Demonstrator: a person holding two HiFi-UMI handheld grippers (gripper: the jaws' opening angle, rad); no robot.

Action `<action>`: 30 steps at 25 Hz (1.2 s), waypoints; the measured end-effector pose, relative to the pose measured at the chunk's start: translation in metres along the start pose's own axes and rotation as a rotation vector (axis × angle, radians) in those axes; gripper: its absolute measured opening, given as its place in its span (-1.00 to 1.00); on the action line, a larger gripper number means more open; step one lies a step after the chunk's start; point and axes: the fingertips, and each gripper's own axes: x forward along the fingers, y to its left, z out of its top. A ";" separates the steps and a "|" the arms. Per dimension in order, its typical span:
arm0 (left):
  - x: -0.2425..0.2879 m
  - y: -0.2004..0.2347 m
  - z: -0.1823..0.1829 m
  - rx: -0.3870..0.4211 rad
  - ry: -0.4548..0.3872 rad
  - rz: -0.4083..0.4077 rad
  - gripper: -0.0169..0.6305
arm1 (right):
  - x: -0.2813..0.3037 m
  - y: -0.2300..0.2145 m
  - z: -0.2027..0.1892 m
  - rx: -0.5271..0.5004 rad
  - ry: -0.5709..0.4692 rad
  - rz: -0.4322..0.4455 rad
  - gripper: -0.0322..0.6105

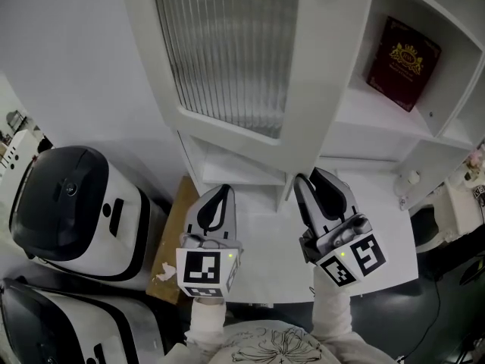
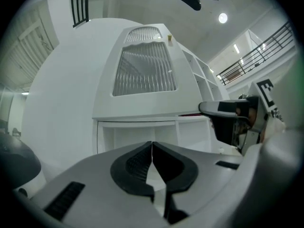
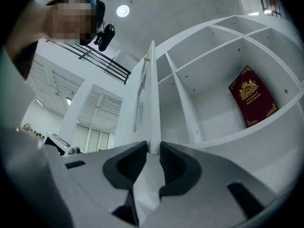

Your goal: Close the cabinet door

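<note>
The cabinet door (image 1: 231, 59) stands open, its lower edge clamped just ahead between the narrowed jaws of the right gripper (image 3: 153, 152). The left gripper (image 2: 152, 145) is held beside it, closed and empty. Closing seems not yet begun. Next, the door is probably to be swung toward the shelves (image 3: 213, 96) at the right gripper's right.

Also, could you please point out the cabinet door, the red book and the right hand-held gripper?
cabinet door (image 1: 227, 51): head view, on its ribbed glass panel.
red book (image 1: 404, 63): head view, middle of its cover.
right hand-held gripper (image 3: 153, 148): right gripper view, between its jaws, which are closed on the door's edge.
</note>
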 end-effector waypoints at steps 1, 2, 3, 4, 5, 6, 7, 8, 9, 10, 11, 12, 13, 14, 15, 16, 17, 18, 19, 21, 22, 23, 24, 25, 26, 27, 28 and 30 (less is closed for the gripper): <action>0.001 0.000 0.000 0.001 0.001 0.004 -0.93 | 0.001 -0.002 0.000 0.001 0.000 0.004 -0.64; 0.003 0.000 0.000 0.003 0.001 0.007 -0.93 | 0.002 -0.003 0.000 0.003 0.000 0.008 -0.64; 0.004 -0.001 0.001 0.003 0.002 0.009 -0.93 | 0.003 -0.005 -0.001 0.005 0.000 0.011 -0.64; 0.006 -0.001 0.001 0.004 0.002 0.012 -0.93 | 0.004 -0.007 -0.001 0.008 0.000 0.014 -0.64; 0.007 -0.002 0.001 0.005 0.003 0.014 -0.93 | 0.005 -0.009 -0.001 0.012 -0.002 0.017 -0.64; 0.008 -0.002 0.001 0.006 0.003 0.016 -0.93 | 0.005 -0.011 -0.001 0.015 -0.004 0.018 -0.64; 0.009 -0.002 0.001 0.008 0.003 0.017 -0.93 | 0.006 -0.012 -0.001 0.018 -0.006 0.019 -0.64; 0.010 -0.003 0.001 0.009 0.003 0.019 -0.93 | 0.007 -0.014 -0.002 0.020 -0.007 0.020 -0.63; 0.012 -0.003 0.001 0.011 0.003 0.020 -0.93 | 0.008 -0.016 -0.002 0.021 -0.007 0.021 -0.63; 0.013 -0.003 0.002 0.012 0.003 0.022 -0.93 | 0.009 -0.017 -0.002 0.021 -0.007 0.024 -0.63; 0.015 -0.003 0.002 0.013 0.003 0.024 -0.93 | 0.010 -0.019 -0.002 0.022 -0.007 0.027 -0.63; 0.017 -0.003 0.002 0.014 0.004 0.026 -0.93 | 0.010 -0.021 -0.002 0.023 -0.007 0.030 -0.63; 0.018 -0.003 0.002 0.015 0.004 0.027 -0.93 | 0.011 -0.023 -0.002 0.025 -0.007 0.033 -0.63; 0.020 -0.003 0.002 0.017 0.005 0.028 -0.93 | 0.012 -0.024 -0.003 0.027 -0.008 0.036 -0.63; 0.021 -0.003 0.002 0.018 0.005 0.030 -0.93 | 0.013 -0.025 -0.003 0.029 -0.009 0.039 -0.63; 0.022 -0.003 0.002 0.019 0.005 0.031 -0.93 | 0.014 -0.026 -0.003 0.032 -0.010 0.043 -0.63; 0.024 -0.003 0.002 0.019 0.005 0.034 -0.93 | 0.015 -0.027 -0.003 0.034 -0.010 0.046 -0.63; 0.025 -0.002 0.001 0.019 0.005 0.037 -0.93 | 0.015 -0.029 -0.004 0.036 -0.010 0.050 -0.63; 0.027 -0.002 0.001 0.019 0.006 0.040 -0.93 | 0.016 -0.030 -0.004 0.036 -0.010 0.054 -0.63; 0.030 -0.002 0.001 0.019 0.007 0.044 -0.93 | 0.018 -0.033 -0.005 0.037 -0.009 0.060 -0.63; 0.032 -0.003 0.001 0.019 0.007 0.045 -0.93 | 0.019 -0.035 -0.005 0.037 -0.009 0.062 -0.63; 0.034 -0.004 0.001 0.020 0.009 0.045 -0.93 | 0.020 -0.037 -0.005 0.038 -0.010 0.063 -0.63; 0.036 -0.005 0.000 0.021 0.010 0.044 -0.93 | 0.021 -0.039 -0.005 0.038 -0.011 0.065 -0.62; 0.038 -0.005 0.000 0.022 0.012 0.043 -0.93 | 0.022 -0.040 -0.005 0.038 -0.012 0.066 -0.62; 0.039 -0.006 -0.001 0.023 0.014 0.043 -0.93 | 0.023 -0.042 -0.006 0.039 -0.014 0.068 -0.62; 0.040 -0.007 -0.002 0.023 0.016 0.044 -0.93 | 0.024 -0.043 -0.006 0.039 -0.015 0.069 -0.62; 0.042 -0.007 -0.002 0.023 0.017 0.046 -0.93 | 0.025 -0.045 -0.006 0.040 -0.016 0.069 -0.62; 0.045 -0.007 -0.004 0.021 0.018 0.050 -0.93 | 0.027 -0.048 -0.007 0.042 -0.020 0.068 -0.62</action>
